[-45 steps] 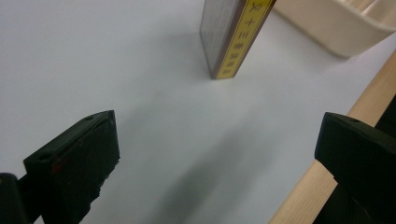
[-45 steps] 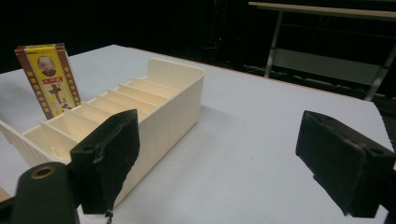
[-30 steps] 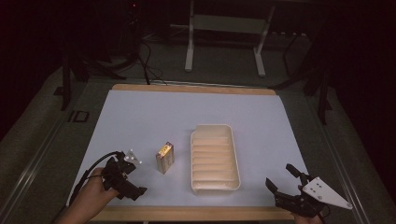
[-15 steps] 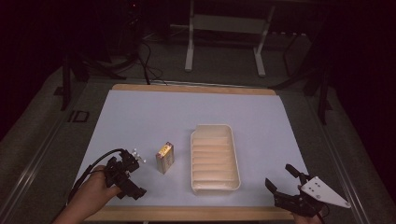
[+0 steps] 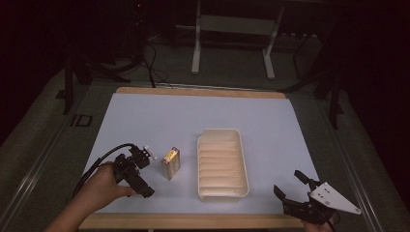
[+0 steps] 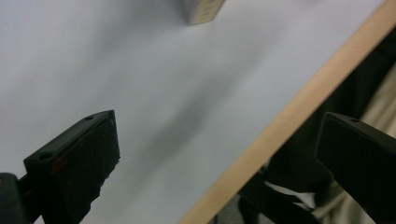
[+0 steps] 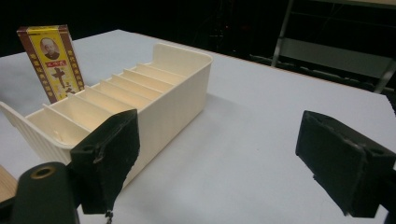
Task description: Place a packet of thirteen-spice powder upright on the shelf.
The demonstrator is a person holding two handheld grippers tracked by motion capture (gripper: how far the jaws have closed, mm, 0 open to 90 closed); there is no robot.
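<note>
On the bench point(image 5: 145, 116), covered with a white sheet, a small box point(image 5: 170, 163) with a brown and yellow printed label stands upright. It is just beside the cream tray point(image 5: 244, 166), on the tray's left side, and they do not touch. The tray has about 8 narrow slots divided by thin walls, and all slots that I can see are empty.

The left hand-held gripper point(image 5: 140, 169) is near the box, on its left side, and low over the sheet. In the left gripper view its 2 jaws stand wide apart with nothing between them, and the box point(image 6: 201, 10) appears at the top edge, so it is not yet lined up between the jaws. The right hand-held gripper point(image 5: 295, 193) rests at the near right corner of the bench, well apart from the tray. Its jaws are also spread and empty.

I judge that the step in hand is the approach of the left hand-held gripper to the box, before any grasp. The next move probably calls for turning this gripper toward the box, bringing the jaws around its 2 narrow sides and closing gently, because the box is tall and could tip over. After that it should probably go into 1 slot of the tray.
</note>
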